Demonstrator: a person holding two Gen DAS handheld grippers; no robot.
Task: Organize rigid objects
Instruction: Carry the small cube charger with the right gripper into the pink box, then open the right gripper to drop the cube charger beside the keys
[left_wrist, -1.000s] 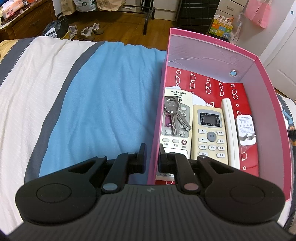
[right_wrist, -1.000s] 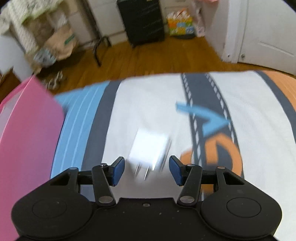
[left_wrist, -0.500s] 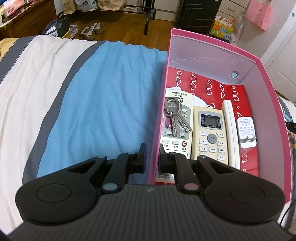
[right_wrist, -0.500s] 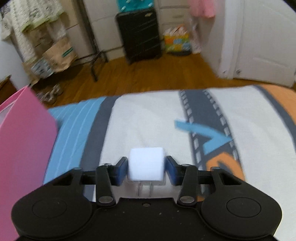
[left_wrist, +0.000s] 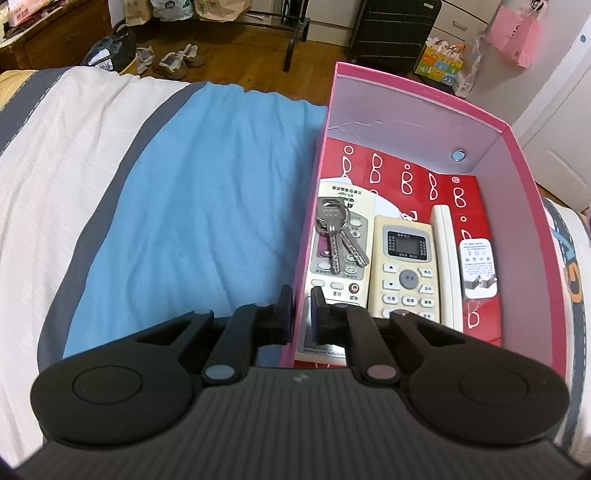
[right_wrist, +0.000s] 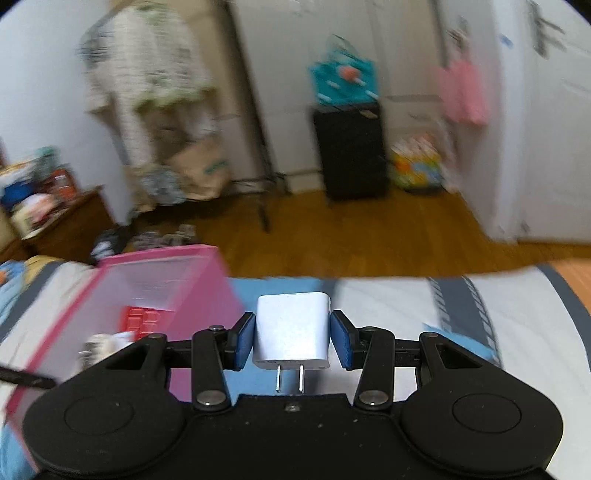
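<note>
A pink box lies open on the bed. In it are two remote controls, a bunch of keys, a white handset and a white adapter. My left gripper is shut on the box's left wall. My right gripper is shut on a white charger plug, prongs pointing back at the camera, held in the air above the bed to the right of the pink box.
The bed has a blue, white and grey striped cover. Beyond it are a wooden floor, shoes, a black suitcase, bags and a white door. A wooden cabinet stands at the left.
My right gripper closed on the white charger plug lying on the bed and lifted it up, swinging toward the pink box. My left gripper kept its hold on the box wall.
</note>
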